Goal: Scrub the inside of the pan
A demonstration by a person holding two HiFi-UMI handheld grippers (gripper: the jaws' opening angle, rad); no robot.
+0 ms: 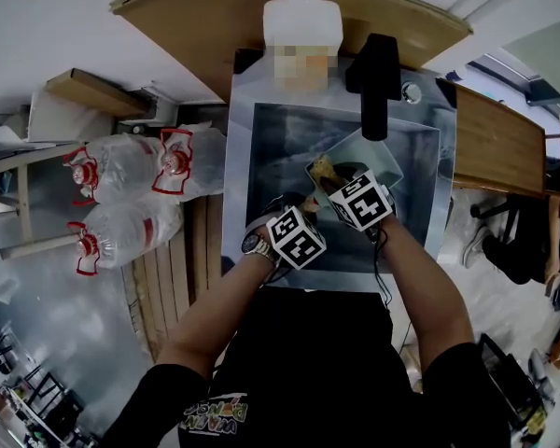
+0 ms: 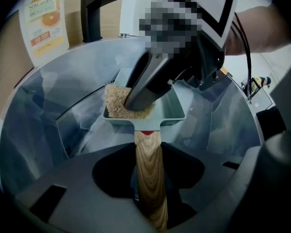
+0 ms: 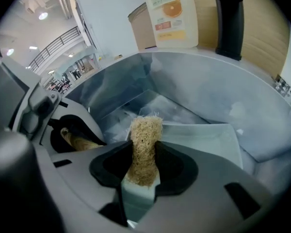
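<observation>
The pale green square pan point(image 2: 172, 108) is down in the stainless steel sink point(image 3: 223, 96), nearer its right edge, with its light wooden handle point(image 2: 150, 188) pointing back at the person. The left tongs point(image 2: 148, 152) are clamped on that handle. The right tongs point(image 3: 143, 154) are clamped on a tan fibrous loofah scrubber point(image 3: 145, 127), whose free end looks pressed into the pan corner beside the handle.

My take on scrubbing it properly: hold the handle rock steady so the pan can't skate around, and lay the scrubber flatter instead of poking with the tip. Then work short overlapping strokes out from that corner, walls included. Push too hard and the loofah probably folds or slips out.
</observation>
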